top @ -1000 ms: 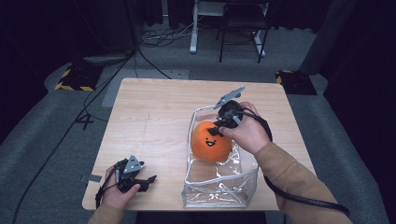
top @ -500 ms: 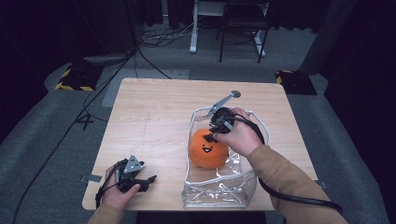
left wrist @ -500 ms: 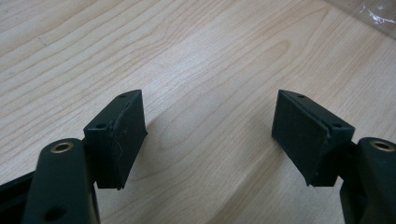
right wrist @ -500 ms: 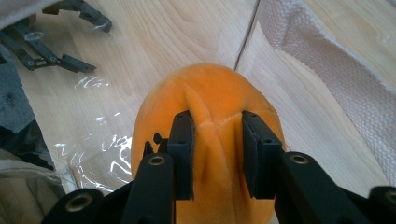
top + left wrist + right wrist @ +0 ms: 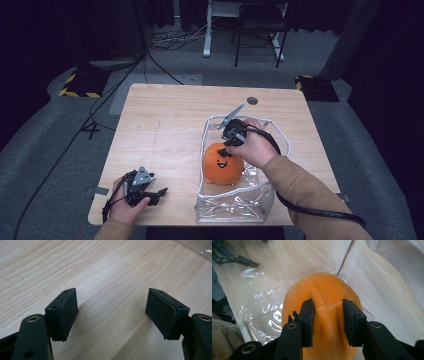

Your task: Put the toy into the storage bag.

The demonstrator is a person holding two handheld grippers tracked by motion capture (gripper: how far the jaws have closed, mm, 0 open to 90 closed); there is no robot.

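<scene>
An orange plush toy (image 5: 222, 164) with a small smiling face sits inside a clear plastic bag (image 5: 235, 210) that lies open on the wooden table (image 5: 165, 120). My right gripper (image 5: 229, 149) comes down on the toy from above, and in the right gripper view its jaws pinch a fold of the orange plush (image 5: 324, 290) between the right gripper's (image 5: 327, 308) pads. My left gripper (image 5: 154, 194) rests at the table's near left corner. In the left gripper view the left gripper (image 5: 112, 305) stands wide open over bare wood.
A small round grommet (image 5: 252, 100) sits in the tabletop behind the bag. The right gripper's black cable (image 5: 320, 212) loops past the forearm off the near edge. Chair and desk legs (image 5: 260, 35) and floor cables (image 5: 165, 55) lie beyond the table.
The right gripper has carried the plush toy a little toward the near side and lower into the bag. The left gripper has stayed where it was.
</scene>
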